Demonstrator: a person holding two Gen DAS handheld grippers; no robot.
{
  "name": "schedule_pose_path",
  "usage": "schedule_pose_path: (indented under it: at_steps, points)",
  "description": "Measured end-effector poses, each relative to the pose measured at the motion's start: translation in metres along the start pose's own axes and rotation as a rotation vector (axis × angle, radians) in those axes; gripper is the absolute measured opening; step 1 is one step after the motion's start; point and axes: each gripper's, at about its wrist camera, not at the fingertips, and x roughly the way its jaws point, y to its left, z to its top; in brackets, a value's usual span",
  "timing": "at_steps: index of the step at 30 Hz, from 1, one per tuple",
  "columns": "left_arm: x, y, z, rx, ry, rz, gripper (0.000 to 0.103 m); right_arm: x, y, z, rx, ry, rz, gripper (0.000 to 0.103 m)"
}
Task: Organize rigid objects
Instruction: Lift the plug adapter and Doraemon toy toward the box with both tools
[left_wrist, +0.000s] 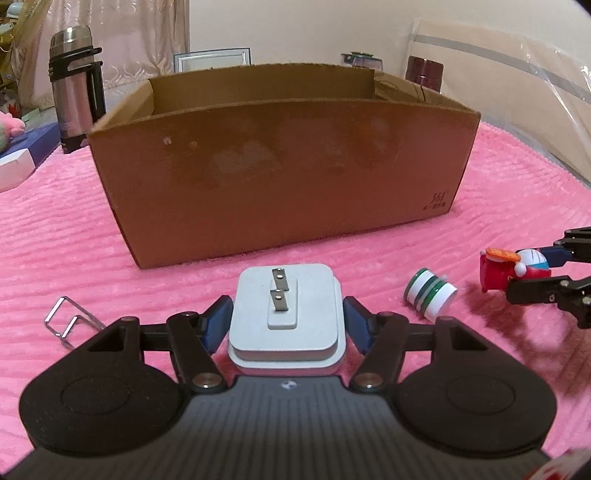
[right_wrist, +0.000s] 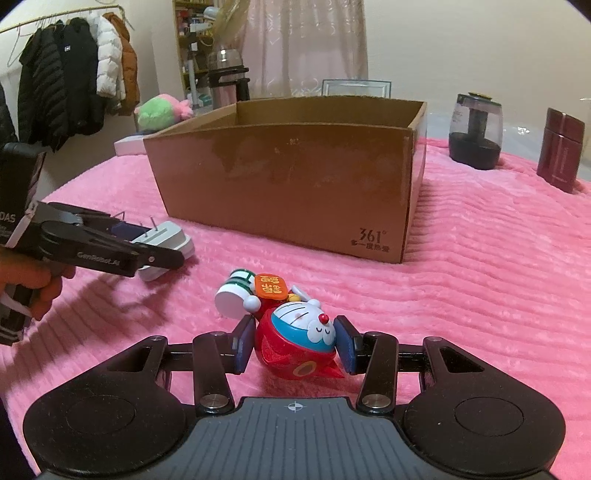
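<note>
A: Rigid objects lie scattered before us on a pink ribbed blanket (left_wrist: 110, 240), in front of an open cardboard box (left_wrist: 284, 162). We see only its bare inner walls; its floor is hidden from both of our cameras, so we cannot tell what, if anything, lies inside.

B: Our left claw (left_wrist: 286, 326) brackets a white plug adapter (left_wrist: 286, 317), prongs up. The blue pads (left_wrist: 218, 325) sit just beside its flanks; we cannot tell whether they press on it, and the adapter rests on the blanket.

A: Our right claw (right_wrist: 293, 345) is clenched on a red and blue cat-robot figurine (right_wrist: 299, 339), a pad against each side. The figurine lies on its back near the box's front wall, an orange tag (right_wrist: 270, 286) at its raised hand.

B: Touching the figurine's far side lies a white spool with green bands (right_wrist: 234, 291), tipped on its side. A bent wire clip (left_wrist: 68, 319) lies to the left of our left claw.

A: Behind the box stand other containers: a steel flask with a black handle (left_wrist: 74, 88) at the left, a dark glass jar (right_wrist: 475, 133) and a maroon tin (right_wrist: 559, 149) at the right. Their contents are not visible to us.

B: A hand (right_wrist: 33, 284) grips the left claw's handle.
</note>
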Motion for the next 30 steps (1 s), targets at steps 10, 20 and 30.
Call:
schedule_pose_path:
  at_steps: [10,20,30]
  points:
    - [-0.043,0.003,0.02,0.028,-0.036,0.0,0.06,-0.025,0.009,0.024,0.043,-0.04,-0.001,0.043]
    - [-0.081,0.003,0.046,0.067,-0.081,-0.012,0.06,-0.047,0.02,0.063,0.064,-0.094,0.015,0.043]
    - [-0.106,0.007,0.077,0.151,-0.111,-0.01,0.06,-0.065,0.027,0.115,0.02,-0.145,0.021,0.043]
